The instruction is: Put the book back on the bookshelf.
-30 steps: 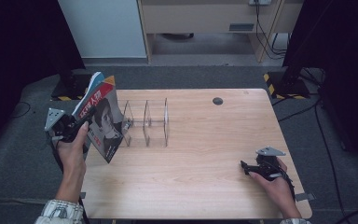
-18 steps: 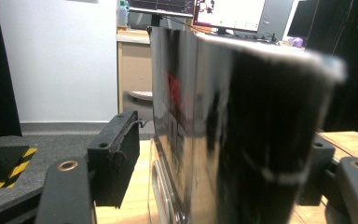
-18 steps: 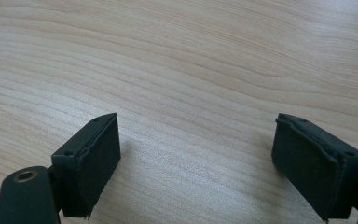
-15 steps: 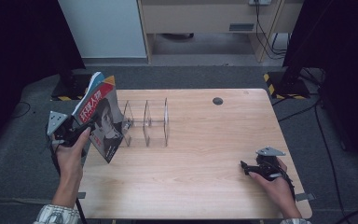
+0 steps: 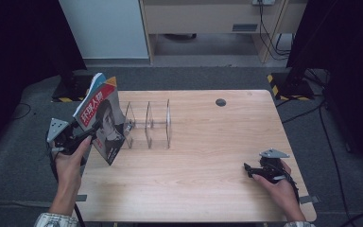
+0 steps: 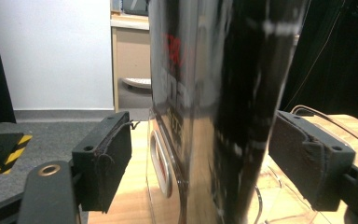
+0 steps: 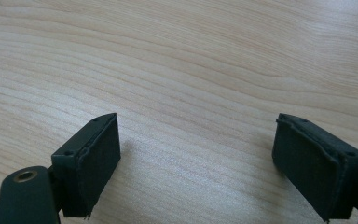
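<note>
Here the left tool (image 5: 90, 134), jaws just parted, straddles a magazine (image 6: 223, 107) whose cover blurs.

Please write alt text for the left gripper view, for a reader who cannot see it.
A glossy dark magazine stands upright between the left gripper's two black jaws, which have just been opening and no longer press on it. Its lower edge sits in a clear rack on a wooden table.

Magazine (image 5: 101, 120) cover bears a red-banner title in Chinese characters: 环球人物
</note>
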Tool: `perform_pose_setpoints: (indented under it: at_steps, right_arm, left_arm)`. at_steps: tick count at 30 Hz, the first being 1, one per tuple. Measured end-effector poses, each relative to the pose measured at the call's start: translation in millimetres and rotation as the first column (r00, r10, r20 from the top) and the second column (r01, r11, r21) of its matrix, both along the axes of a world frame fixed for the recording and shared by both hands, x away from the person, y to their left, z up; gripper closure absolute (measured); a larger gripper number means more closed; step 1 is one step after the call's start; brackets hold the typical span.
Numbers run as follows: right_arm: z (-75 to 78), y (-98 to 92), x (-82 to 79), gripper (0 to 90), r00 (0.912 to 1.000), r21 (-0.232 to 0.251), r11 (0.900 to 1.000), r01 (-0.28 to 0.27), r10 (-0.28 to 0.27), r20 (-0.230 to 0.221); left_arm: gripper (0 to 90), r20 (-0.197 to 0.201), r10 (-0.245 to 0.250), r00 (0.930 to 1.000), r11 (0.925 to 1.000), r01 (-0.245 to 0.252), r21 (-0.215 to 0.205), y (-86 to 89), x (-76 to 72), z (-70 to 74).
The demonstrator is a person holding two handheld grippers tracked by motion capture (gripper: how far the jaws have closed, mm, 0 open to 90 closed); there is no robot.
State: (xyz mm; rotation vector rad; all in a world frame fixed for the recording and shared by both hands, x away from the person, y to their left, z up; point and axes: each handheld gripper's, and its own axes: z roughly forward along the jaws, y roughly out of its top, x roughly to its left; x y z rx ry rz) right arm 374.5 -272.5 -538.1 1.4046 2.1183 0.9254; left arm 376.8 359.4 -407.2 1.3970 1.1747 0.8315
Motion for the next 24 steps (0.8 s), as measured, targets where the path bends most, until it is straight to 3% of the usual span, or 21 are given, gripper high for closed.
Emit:
perform_pose_setpoints:
  at_steps: [9, 18, 24]
  right_arm:
    - [0.0, 0.1, -0.1, 15.5, 1.0, 0.001, 1.0, -0.001, 0.001, -0.001]
    - [0.0, -0.1, 0.0, 15.3, 1.0, 0.001, 1.0, -0.003, 0.003, -0.001]
    - [0.0, -0.1, 0.2, 15.2, 1.0, 0.002, 1.0, -0.005, 0.005, -0.002]
  left_arm:
    - [11.1, -0.044, -0.021, 0.9988, 0.9997, 0.021, 0.012, -1.4, -5.3, -11.7]
    - [7.1, -0.066, -0.019, 0.9976, 0.9991, 0.022, 0.037, 0.5, -14.2, -19.1]
    - [5.6, -0.088, -0.042, 0.9953, 0.9973, 0.047, 0.057, -0.8, -19.0, -25.0]
